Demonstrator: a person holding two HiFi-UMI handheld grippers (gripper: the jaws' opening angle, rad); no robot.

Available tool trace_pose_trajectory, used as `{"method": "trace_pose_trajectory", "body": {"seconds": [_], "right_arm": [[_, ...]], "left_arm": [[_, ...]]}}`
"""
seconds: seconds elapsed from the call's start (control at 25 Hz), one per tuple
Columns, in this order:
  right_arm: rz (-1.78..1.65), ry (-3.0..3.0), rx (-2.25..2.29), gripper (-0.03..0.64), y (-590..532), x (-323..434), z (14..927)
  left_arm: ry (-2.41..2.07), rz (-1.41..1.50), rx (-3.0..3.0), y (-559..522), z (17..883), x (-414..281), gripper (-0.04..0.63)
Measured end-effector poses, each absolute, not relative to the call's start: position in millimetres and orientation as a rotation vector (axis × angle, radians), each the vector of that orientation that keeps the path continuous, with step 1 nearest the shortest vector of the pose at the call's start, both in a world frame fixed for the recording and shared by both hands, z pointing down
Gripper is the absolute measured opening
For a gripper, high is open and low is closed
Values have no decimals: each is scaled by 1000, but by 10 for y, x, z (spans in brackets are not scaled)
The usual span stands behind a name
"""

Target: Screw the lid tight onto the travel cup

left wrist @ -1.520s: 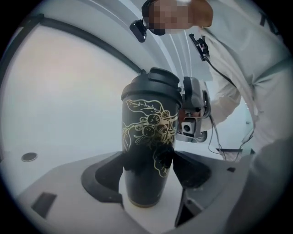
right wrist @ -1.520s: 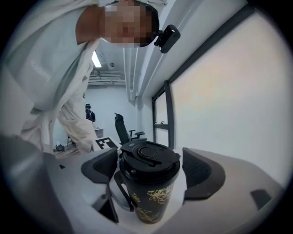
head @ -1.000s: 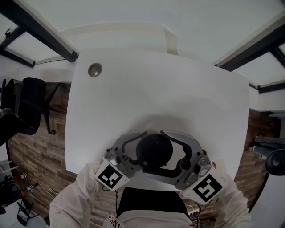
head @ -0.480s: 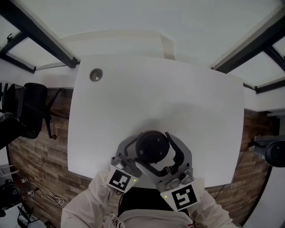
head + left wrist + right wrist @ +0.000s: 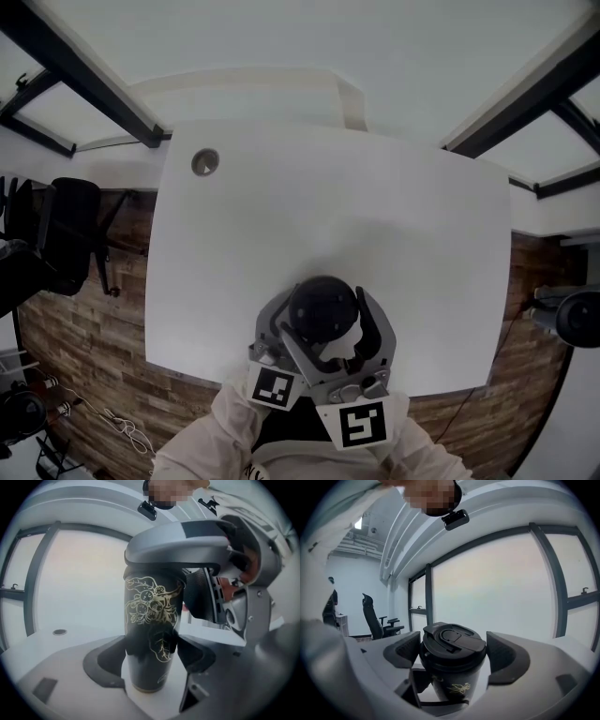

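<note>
The travel cup stands upright near the worktop front edge, long axis vertical, lid up. Your left claw clamps its body and your right claw its lid. In the head view the body is hidden beneath both.

The left gripper clamps the cup in its jaws while the right gripper grips the lid.

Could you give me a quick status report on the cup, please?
Left gripper clamped on travel cup body, cup upright on table. Right gripper closed on lid, lid seated on cup. Nothing in the way.
</note>
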State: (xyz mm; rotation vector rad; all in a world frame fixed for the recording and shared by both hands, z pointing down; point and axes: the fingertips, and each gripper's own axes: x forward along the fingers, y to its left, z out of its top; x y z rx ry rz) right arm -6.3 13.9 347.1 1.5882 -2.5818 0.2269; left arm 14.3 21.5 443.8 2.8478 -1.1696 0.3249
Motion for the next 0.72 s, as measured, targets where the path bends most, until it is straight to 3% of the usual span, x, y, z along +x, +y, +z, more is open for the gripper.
{"method": "trace_pose_trajectory", "body": {"seconds": [0.2, 0.52, 0.72], "right_arm": [[255, -2744, 1363, 420, 225, -67, 3395], [-35, -2841, 670, 420, 223, -207, 3447], [-37, -2879, 572, 419, 160, -239, 3454]], "left_arm": [[-1003, 312, 2918, 216, 4430, 141, 347], [-546, 372, 3020, 191, 4479, 105, 348], [-478, 385, 3004, 175, 4517, 105, 348]]}}
